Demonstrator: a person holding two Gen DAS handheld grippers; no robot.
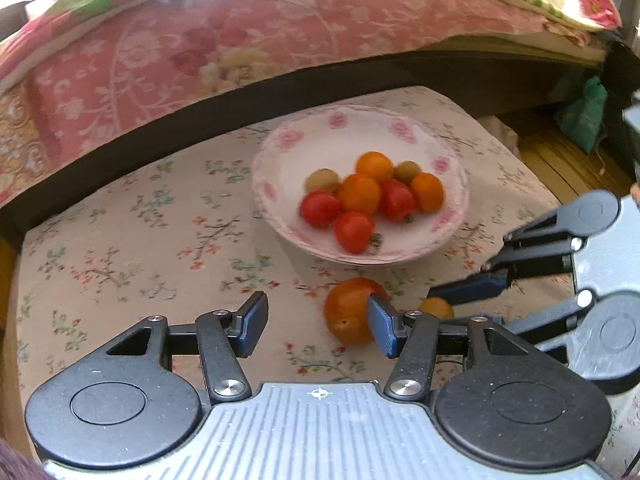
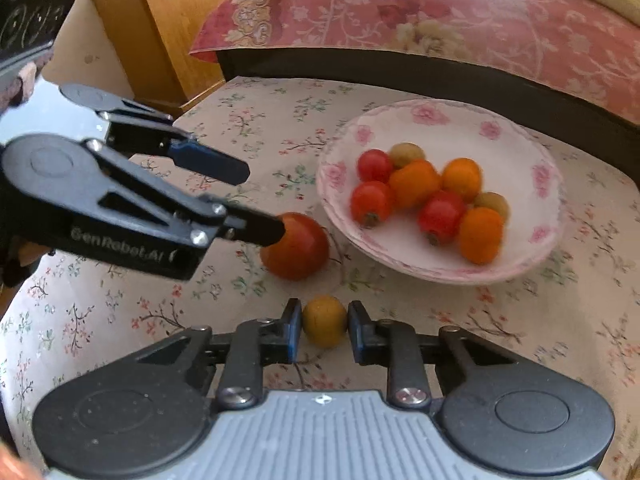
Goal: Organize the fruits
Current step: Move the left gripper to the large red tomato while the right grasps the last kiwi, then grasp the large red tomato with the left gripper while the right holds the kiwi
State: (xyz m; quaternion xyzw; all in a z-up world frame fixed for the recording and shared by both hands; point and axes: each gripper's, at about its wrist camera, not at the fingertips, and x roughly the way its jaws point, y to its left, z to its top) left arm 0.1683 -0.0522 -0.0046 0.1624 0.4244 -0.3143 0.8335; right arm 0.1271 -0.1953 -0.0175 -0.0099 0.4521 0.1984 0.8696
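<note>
A white plate with pink flowers (image 1: 452, 168) (image 2: 532, 140) holds several red, orange and greenish cherry tomatoes (image 1: 360, 194) (image 2: 414, 184). In front of it a large orange-red tomato (image 1: 346, 312) (image 2: 300, 252) lies on the floral cloth. My left gripper (image 1: 316, 324) (image 2: 262, 202) is open; the tomato sits just behind its right finger, partly between the two. My right gripper (image 2: 325, 330) is shut on a small yellow tomato (image 2: 324, 318) (image 1: 438, 307), one pad on each side, low over the cloth. It stands close to the left gripper's right side.
The small table's floral cloth (image 1: 120, 240) ends at rounded edges on both sides. A bed with a pink quilt (image 1: 200, 48) and a dark frame runs right behind the plate. A wooden cabinet (image 2: 160, 32) stands at the back left, a green bag (image 1: 584, 116) at the right.
</note>
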